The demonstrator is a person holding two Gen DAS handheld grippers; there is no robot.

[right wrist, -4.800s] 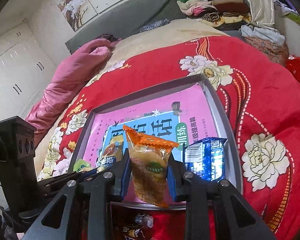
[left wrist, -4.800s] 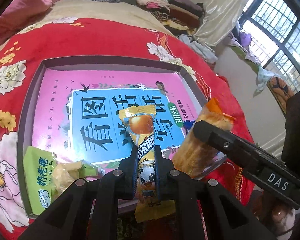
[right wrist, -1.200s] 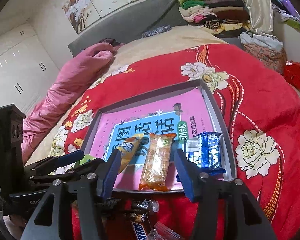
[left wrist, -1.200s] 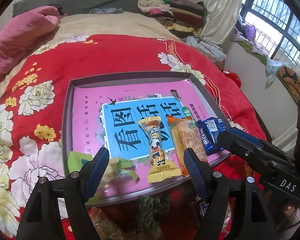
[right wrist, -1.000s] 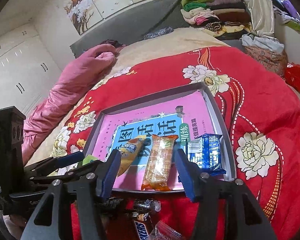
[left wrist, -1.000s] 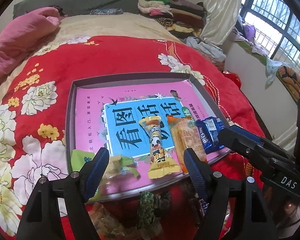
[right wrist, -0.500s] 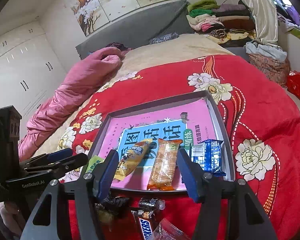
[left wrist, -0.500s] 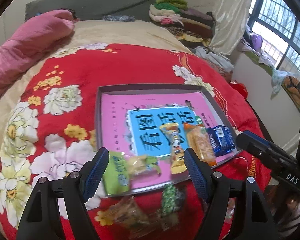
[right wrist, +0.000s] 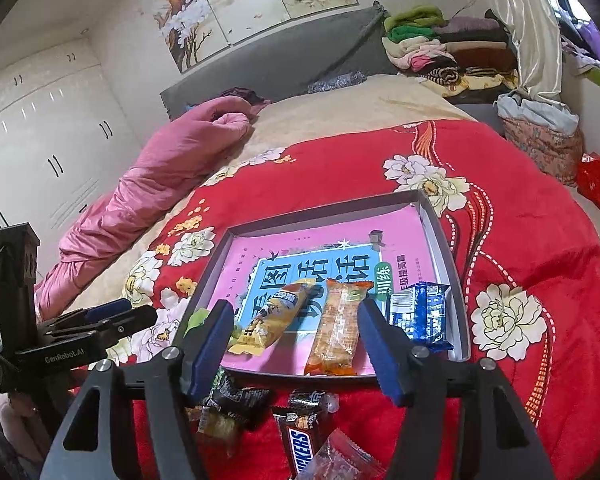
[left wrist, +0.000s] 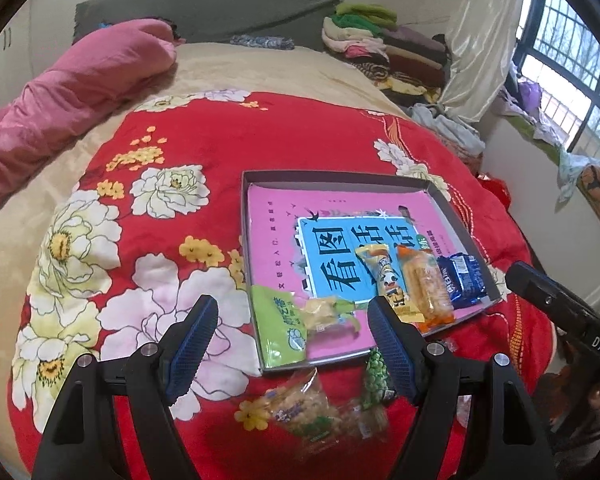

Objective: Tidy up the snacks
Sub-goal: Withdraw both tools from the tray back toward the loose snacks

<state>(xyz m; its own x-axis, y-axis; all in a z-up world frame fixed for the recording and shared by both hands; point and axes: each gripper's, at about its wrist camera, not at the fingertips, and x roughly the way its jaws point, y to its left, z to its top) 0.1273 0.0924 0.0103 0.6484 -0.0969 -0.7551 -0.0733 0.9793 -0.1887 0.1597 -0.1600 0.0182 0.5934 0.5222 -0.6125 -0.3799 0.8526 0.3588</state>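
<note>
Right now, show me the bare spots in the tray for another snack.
Free: the far half of the shallow grey tray, pink book cover exposed, and the near strip between the green packet and yellow packet. Crowded: the near right corner, where yellow, orange and blue packets lie side by side.

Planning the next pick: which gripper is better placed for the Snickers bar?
Right, likely. The Snickers bar lies just below the open right gripper; the empty left gripper hovers further left, over the green packet.

A red floral blanket (left wrist: 148, 264) covers the bed (pink quilt (right wrist: 148, 176) alongside).
</note>
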